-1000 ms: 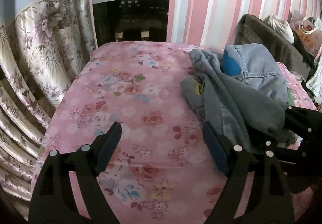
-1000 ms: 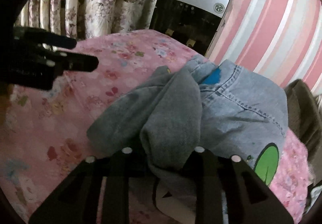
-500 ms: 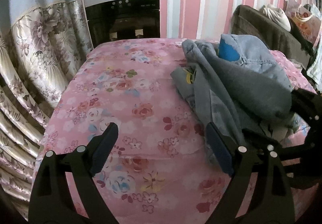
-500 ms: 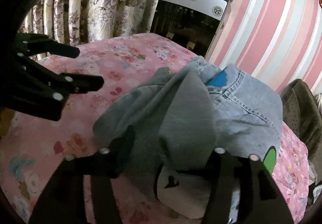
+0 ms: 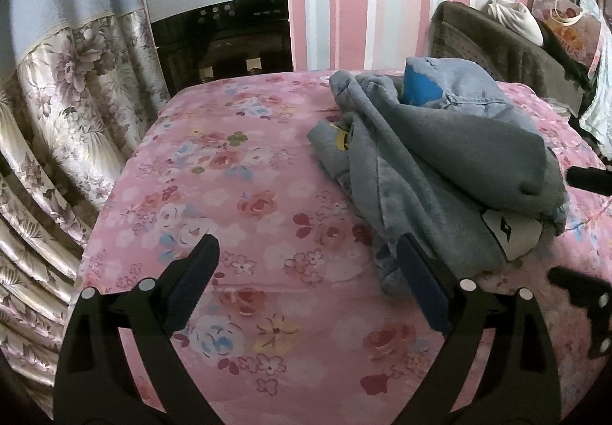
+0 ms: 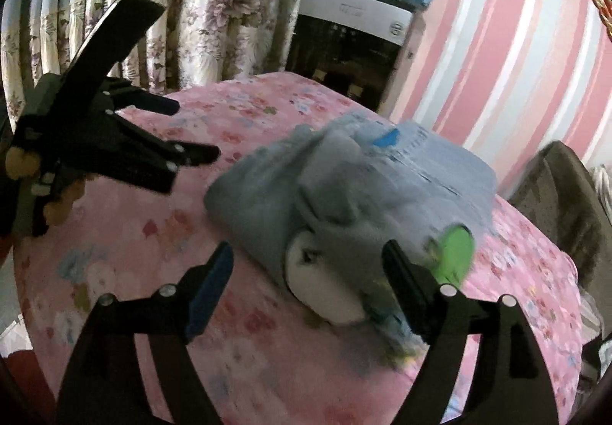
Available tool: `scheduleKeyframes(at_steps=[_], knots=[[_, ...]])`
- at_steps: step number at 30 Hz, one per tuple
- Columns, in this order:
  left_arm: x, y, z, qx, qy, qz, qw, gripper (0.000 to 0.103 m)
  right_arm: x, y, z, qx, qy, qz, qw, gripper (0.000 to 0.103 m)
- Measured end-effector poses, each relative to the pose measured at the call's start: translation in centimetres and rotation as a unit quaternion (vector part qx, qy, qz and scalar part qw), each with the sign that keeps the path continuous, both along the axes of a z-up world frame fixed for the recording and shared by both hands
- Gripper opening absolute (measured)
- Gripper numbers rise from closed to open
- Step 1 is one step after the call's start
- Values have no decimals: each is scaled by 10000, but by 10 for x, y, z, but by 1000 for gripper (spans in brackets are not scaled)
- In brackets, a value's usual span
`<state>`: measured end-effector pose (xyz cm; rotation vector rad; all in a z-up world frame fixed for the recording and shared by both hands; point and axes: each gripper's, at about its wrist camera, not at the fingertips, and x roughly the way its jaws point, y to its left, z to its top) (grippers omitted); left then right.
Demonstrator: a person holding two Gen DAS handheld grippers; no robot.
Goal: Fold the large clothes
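Both grippers, left gripper [image 5: 306,268] and right gripper [image 6: 306,268], are spreading with nothing pinched; the loosely bundled grey garment [image 5: 440,157] may slump apart on the pink bedspread [image 5: 229,176].

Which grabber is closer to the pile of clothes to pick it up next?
Probably the right gripper: the grey clothes pile lies just ahead between its opening jaws, untouched. The left gripper, also opening, faces bare pink bedspread, with the pile off beside one finger.
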<state>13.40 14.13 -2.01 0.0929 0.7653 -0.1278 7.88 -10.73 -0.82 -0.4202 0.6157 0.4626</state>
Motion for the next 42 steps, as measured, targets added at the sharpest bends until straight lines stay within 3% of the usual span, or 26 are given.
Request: scheduleKeyframes(at_steps=[5,13,18,26,32,35,39,42], knots=[[-3,-6,5,-9,-25,-78,10000,94,-5,-49,15,176,-178,-617,9978,80],[-1,-25,15,-15,-82,-206,9998,95,31,-106,12,462,-91,-1487,9878,80],[5,-39,23,-46,-81,-255,9996,96,43,-119,11,692,-92,-1718,9827,80],[27,-64,52,-499,-66,-456,9977,97,61,-128,10,877,-113,-1897,9779,80],[43,-105,43,-166,112,-791,9967,97,72,-139,3,1035,23,-1978,9748,80],[53,-110,23,-301,512,-927,9939,87,77,-142,-3,1180,161,-1945,9736,80],[60,-99,3,-810,988,-1075,9860,54,87,-139,-11,1464,450,-1783,9720,80],[59,-96,-3,-810,997,-1088,9857,32,94,-135,-19,1646,661,-1641,9704,80]])
